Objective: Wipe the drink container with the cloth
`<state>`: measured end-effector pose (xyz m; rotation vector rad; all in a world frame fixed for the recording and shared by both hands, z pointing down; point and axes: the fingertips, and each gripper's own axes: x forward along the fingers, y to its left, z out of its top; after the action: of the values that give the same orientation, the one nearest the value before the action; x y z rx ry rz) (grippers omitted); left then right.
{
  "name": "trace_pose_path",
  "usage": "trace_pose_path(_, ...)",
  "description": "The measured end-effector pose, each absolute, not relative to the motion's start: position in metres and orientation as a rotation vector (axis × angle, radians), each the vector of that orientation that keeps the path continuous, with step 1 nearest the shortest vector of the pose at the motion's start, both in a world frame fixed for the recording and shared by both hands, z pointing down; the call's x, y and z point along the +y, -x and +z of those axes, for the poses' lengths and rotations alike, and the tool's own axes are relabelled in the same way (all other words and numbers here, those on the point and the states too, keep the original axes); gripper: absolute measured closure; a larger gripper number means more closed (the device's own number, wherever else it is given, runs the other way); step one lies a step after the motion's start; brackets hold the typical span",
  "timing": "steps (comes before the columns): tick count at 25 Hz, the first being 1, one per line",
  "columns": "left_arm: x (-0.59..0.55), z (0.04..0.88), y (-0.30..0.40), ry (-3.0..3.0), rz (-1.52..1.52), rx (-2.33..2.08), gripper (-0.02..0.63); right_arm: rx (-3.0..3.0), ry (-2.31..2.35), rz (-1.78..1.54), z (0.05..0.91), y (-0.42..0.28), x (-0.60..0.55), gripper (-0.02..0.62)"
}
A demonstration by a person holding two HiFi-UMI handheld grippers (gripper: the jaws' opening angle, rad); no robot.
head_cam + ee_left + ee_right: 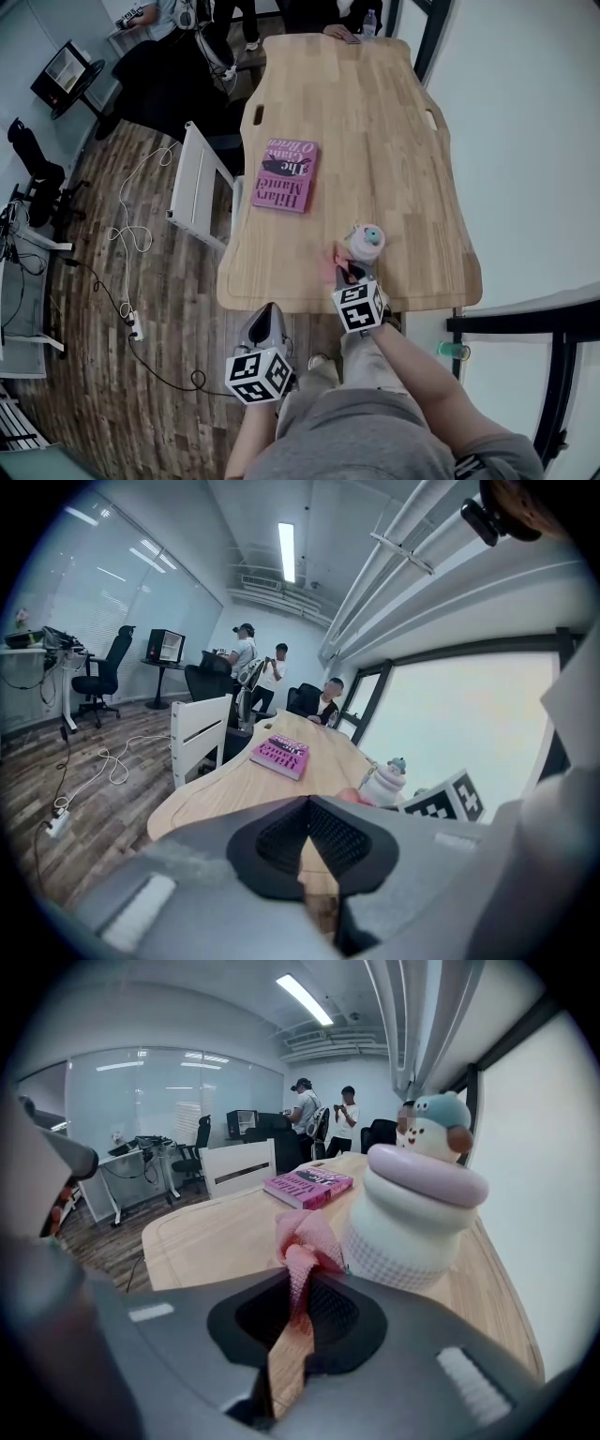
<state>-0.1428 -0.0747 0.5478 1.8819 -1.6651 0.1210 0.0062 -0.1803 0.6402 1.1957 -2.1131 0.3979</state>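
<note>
**Cloth pinched, container just ahead of the right fingers**

Head view: the right gripper (349, 275) reaches over the pale wooden desk (375, 141). A squat white drink container with a lilac lid (366, 242) stands just beyond its fingers. The left gripper (266, 314) hangs short of the desk edge.

Left gripper view: its fingers are closed on nothing, with the container ahead to their right.

Right gripper view: the fingers clamp a limp pink waffle-weave cloth (305, 1237), bunched just beside the container's dimpled side. The container looks light, rigid and easily tipped, so steadying its body seems wise.

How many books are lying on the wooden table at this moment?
1. A pink book lies flat near the left edge of the table, beyond the drink container. No other book shows.
</note>
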Motion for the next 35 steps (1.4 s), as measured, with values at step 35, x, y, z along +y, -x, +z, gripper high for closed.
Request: trace_pose_path(35, -0.031, 0.541, 0.165, -1.931, 0.144, -1.628, 0.604, -2.077, -1.338, 0.532, 0.654, -0.019, -0.15, 0.566)
